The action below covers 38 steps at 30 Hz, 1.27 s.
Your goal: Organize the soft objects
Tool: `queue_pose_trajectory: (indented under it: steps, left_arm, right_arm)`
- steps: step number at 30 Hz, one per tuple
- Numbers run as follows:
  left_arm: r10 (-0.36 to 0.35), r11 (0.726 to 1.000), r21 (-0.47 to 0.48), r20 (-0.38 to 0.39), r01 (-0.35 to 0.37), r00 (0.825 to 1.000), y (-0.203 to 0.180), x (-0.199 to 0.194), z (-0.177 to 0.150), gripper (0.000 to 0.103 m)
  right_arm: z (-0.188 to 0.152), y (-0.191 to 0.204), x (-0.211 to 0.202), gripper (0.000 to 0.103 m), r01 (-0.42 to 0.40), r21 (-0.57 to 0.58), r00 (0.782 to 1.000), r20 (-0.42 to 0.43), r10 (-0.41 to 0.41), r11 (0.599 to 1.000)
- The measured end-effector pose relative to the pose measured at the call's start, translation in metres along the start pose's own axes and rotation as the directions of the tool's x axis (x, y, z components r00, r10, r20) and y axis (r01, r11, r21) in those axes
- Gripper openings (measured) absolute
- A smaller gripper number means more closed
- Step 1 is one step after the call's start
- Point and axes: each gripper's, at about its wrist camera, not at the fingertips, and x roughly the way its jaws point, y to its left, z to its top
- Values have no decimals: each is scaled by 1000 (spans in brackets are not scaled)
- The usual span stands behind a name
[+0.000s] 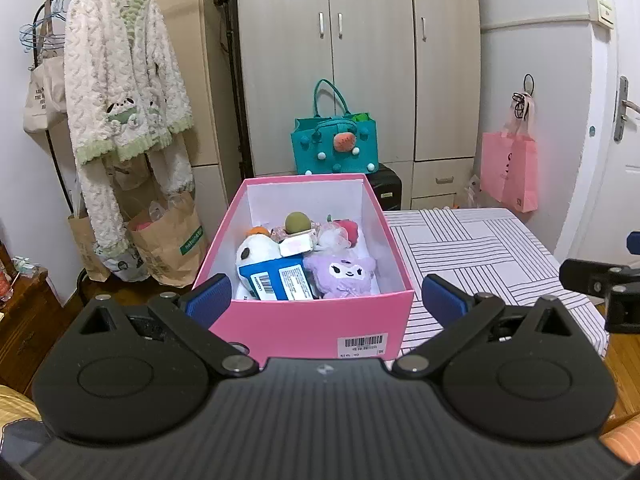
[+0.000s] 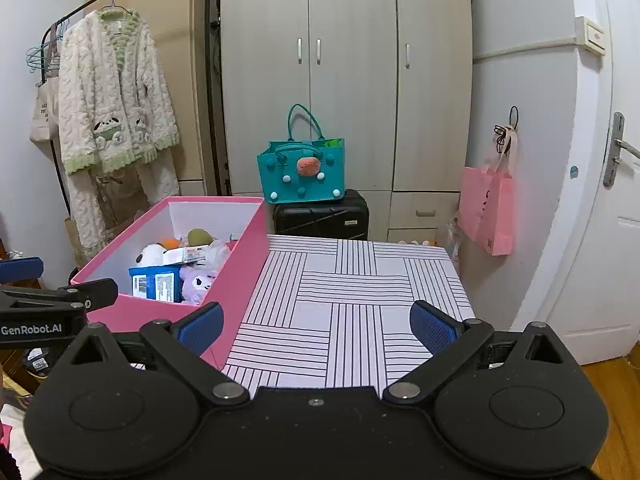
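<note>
Both tongs, left [image 1: 326,296] and right [image 2: 316,322], hang spread and empty; the toys [image 1: 304,256] sit centre frame inside the pink box [image 1: 312,320] on the bench [image 2: 352,300]. Best approach slowly from above.

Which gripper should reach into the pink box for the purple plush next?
Left. The left gripper, open, faces the pink box head-on, with the purple plush just beyond its fingertips. The right gripper, also open, points at the bare striped tablecloth, with the box off to its left.
</note>
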Motion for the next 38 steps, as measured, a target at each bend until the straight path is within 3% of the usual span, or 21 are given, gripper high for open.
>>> queue_pose_trajectory:
  steps: [14, 38]
  left_arm:
    - [32, 999, -15, 6, -32, 999, 1, 1, -2, 103]
    - [49, 998, -27, 0, -49, 999, 4, 5, 2, 103]
  right_arm:
    - [-2, 1, 0, 101, 60, -18, 998, -6, -60, 998]
    - [-5, -3, 9, 101, 76, -13, 997, -26, -76, 997]
